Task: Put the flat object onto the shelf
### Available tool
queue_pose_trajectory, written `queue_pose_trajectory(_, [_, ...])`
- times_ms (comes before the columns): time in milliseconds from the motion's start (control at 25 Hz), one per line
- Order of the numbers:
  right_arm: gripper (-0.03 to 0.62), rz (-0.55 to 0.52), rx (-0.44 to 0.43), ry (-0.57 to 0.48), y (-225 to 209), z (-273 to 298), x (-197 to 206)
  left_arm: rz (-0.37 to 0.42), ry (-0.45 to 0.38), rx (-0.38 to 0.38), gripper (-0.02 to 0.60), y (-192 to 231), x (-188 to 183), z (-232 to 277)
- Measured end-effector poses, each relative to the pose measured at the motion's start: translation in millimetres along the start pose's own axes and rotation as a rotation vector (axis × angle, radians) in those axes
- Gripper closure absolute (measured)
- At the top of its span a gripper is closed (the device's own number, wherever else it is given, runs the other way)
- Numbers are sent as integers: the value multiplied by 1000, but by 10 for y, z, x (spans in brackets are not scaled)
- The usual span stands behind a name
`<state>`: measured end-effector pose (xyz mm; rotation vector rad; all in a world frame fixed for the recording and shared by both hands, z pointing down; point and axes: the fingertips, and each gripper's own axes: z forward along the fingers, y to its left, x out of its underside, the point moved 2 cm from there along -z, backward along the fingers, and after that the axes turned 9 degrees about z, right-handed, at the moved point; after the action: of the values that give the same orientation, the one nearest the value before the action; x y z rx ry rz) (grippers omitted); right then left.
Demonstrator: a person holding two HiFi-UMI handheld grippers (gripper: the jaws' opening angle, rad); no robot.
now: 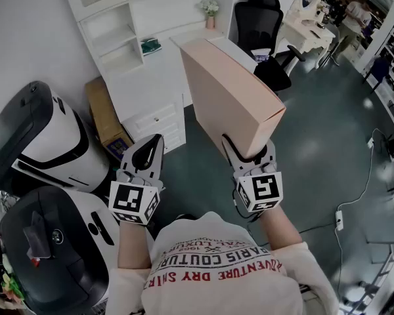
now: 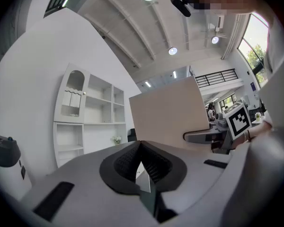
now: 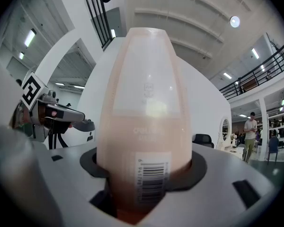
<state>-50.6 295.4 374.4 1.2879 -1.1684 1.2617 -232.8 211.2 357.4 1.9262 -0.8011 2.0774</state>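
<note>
Surroundings: white shelf unit [image 1: 128, 51] with open compartments and lower drawers stands ahead, against the wall; a small vase of pale flowers [image 1: 211, 12] sits on its counter, a green item [image 1: 150, 43] in one compartment; a brown cardboard carton [image 1: 105, 113] leans at its left foot; two rounded white-and-black machines [image 1: 39, 143] crowd the near left; a black office chair [image 1: 262, 25] stands just right of the shelf unit, a white dressing table with oval mirror [image 1: 312, 25] beyond it; dark grey floor [image 1: 315, 149] with a white power strip [image 1: 339, 218] on its cable at right.

Task thing: flat beige cardboard box [image 1: 226, 97] is off the shelf, in the air, held on edge; its long axis runs straight away from the person toward the shelf unit; broad face turned toward the left gripper [image 1: 154, 146], barcoded narrow end at the jaws. In the head view its far end overlaps the counter edge; contact there cannot be told.

Hands: both forearms reach forward from a white printed T-shirt [image 1: 223, 274], grippers level, side by side, apart, marker cubes upward; right gripper [image 1: 248, 148] is clamped on the box's near end, dark pads pressing both broad faces; the left one is clenched on nothing, jaws meeting.
</note>
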Motion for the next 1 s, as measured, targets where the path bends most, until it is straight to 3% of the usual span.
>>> queue_pose_trajectory(680, [287, 10, 13, 20, -158, 6, 55, -20, 13, 45, 568, -69, 102, 215])
queue_pose_trajectory(1000, [287, 58, 17, 34, -378, 563, 143, -21, 42, 30, 568, 242, 295, 530])
